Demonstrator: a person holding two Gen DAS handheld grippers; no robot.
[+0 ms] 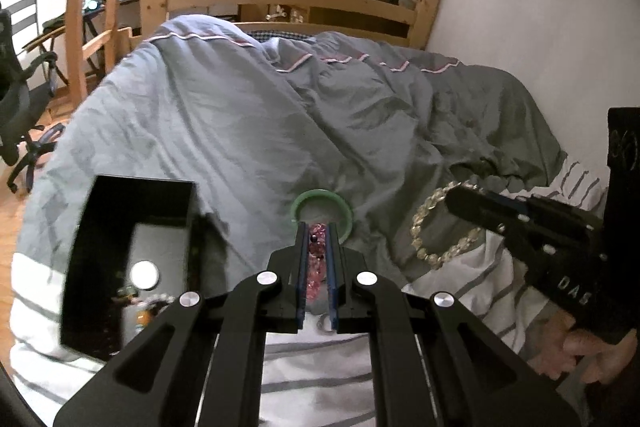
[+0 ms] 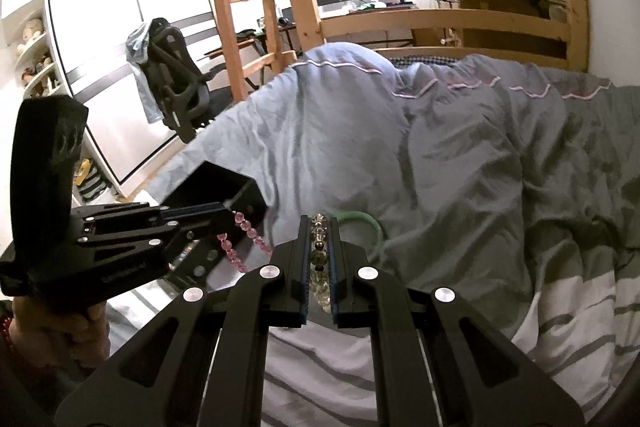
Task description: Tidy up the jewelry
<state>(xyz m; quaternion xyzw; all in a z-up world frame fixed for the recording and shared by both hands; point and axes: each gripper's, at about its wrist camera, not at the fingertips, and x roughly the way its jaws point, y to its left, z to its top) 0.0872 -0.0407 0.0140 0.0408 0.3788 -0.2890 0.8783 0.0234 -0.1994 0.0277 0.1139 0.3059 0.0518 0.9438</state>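
Box: one black box (image 1: 132, 259) is lying open on the bed (image 1: 240, 131) at 9 o'clock, beads showing inside only in the left view.
Left gripper (image 1: 319, 227): is pinching one pink bracelet (image 1: 317, 259), nearly closed; its loop is dangling only in the right view.
Bangle: one green bangle (image 1: 320, 197) is resting at 12 o'clock.
Right gripper (image 2: 320, 223): is clamping one clear bracelet (image 2: 320, 259), nearly closed.
Writing: "DAS" is showing on the right gripper, left view only.

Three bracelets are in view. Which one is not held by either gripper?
The green bangle, lying free on the grey duvet. The left gripper grips the pink bead bracelet; the right gripper grips the clear crystal bracelet.
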